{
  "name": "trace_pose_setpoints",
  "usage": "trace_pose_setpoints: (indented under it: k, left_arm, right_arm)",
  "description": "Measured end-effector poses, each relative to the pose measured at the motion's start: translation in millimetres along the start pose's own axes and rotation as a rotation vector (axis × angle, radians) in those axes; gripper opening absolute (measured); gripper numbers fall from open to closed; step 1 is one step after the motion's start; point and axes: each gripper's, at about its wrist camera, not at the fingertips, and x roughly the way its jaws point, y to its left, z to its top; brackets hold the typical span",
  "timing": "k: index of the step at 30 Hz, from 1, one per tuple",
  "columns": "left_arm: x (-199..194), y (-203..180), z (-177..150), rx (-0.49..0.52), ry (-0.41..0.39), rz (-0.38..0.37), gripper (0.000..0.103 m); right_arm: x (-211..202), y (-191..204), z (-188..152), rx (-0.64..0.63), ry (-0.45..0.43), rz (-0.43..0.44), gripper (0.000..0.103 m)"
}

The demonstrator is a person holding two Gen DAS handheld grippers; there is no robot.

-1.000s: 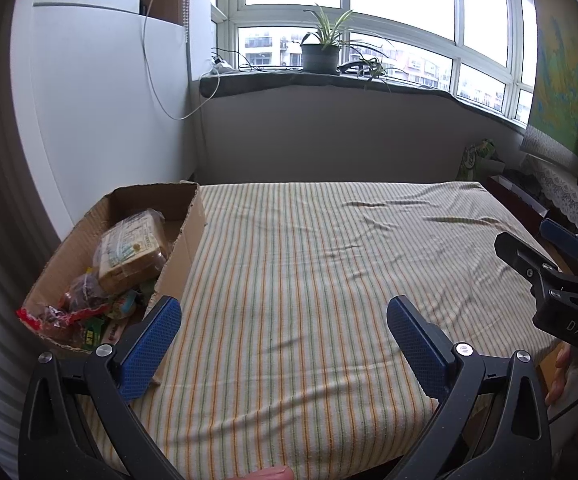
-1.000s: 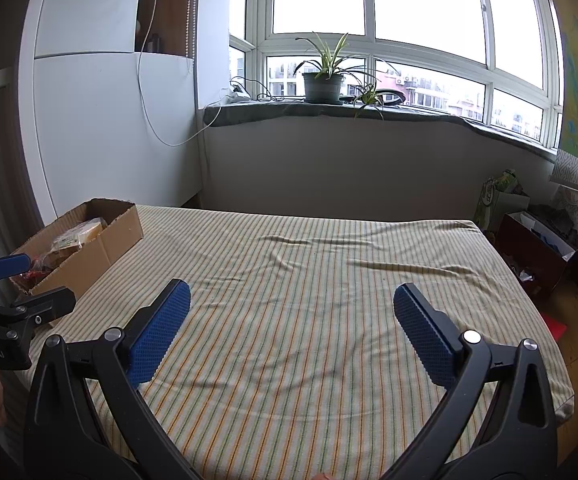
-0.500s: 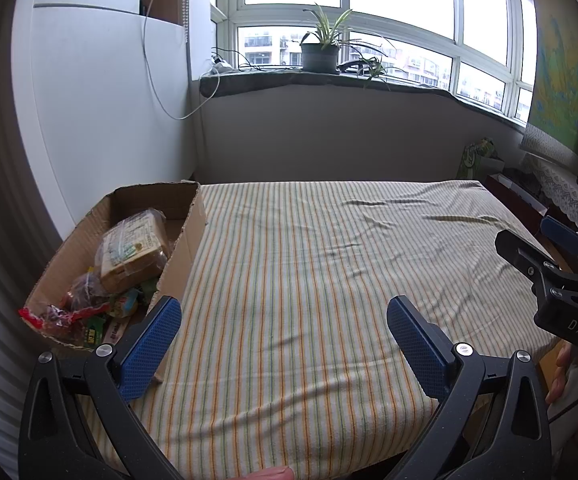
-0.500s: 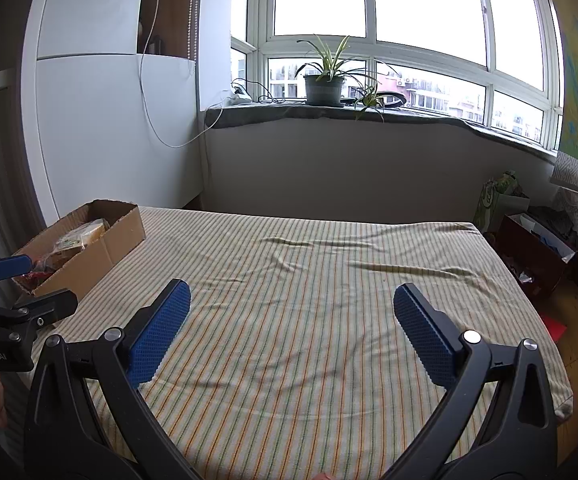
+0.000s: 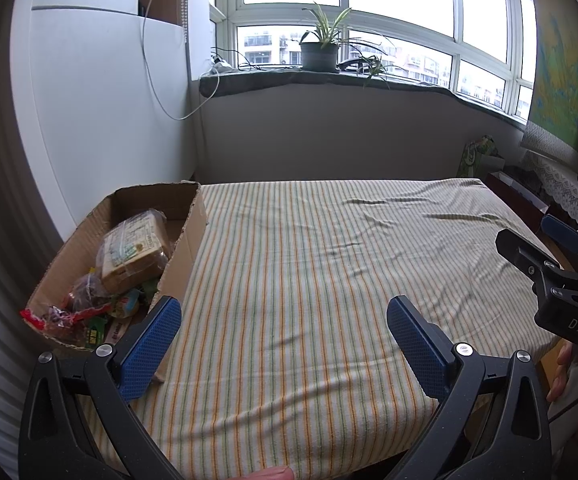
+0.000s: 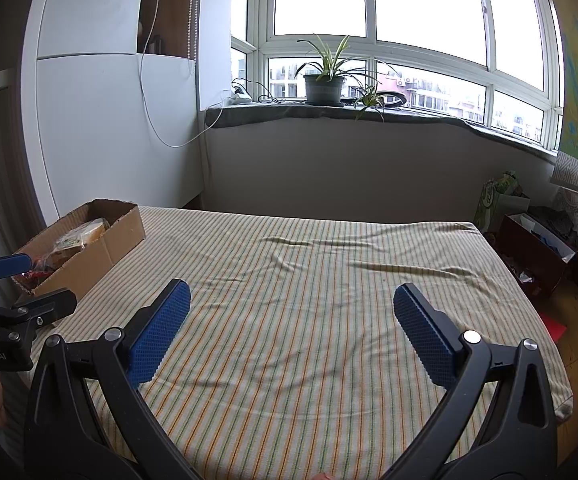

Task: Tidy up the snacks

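A brown cardboard box [image 5: 193, 236] stands on the left side of the striped table. It holds several snack packs, with a clear bag of biscuits [image 5: 133, 250] on top and red and green wrappers [image 5: 77, 316] at its near end. The box also shows in the right wrist view [image 6: 113, 240]. My left gripper [image 5: 285, 338] is open and empty, low over the table's near edge, just right of the box. My right gripper [image 6: 293, 328] is open and empty over the near middle of the table.
The striped cloth [image 5: 329, 264] covers the table and has a few wrinkles at the far right. A white cabinet [image 5: 101, 120] stands behind the box. A potted plant [image 6: 325, 84] sits on the window sill. Bags and boxes [image 6: 529, 232] lie on the floor at right.
Both grippers have barely moved; the right wrist view has drifted slightly. Nothing was picked up or released.
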Motion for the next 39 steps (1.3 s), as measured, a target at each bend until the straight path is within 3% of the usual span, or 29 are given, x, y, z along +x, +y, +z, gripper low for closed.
trace_pose_setpoints:
  k: [39]
  left_arm:
    - [5.1,5.1,0.2,0.016,0.007,-0.003,0.102]
  right_arm:
    - [0.2,-1.1,-1.1,-0.003,0.002,0.005,0.103]
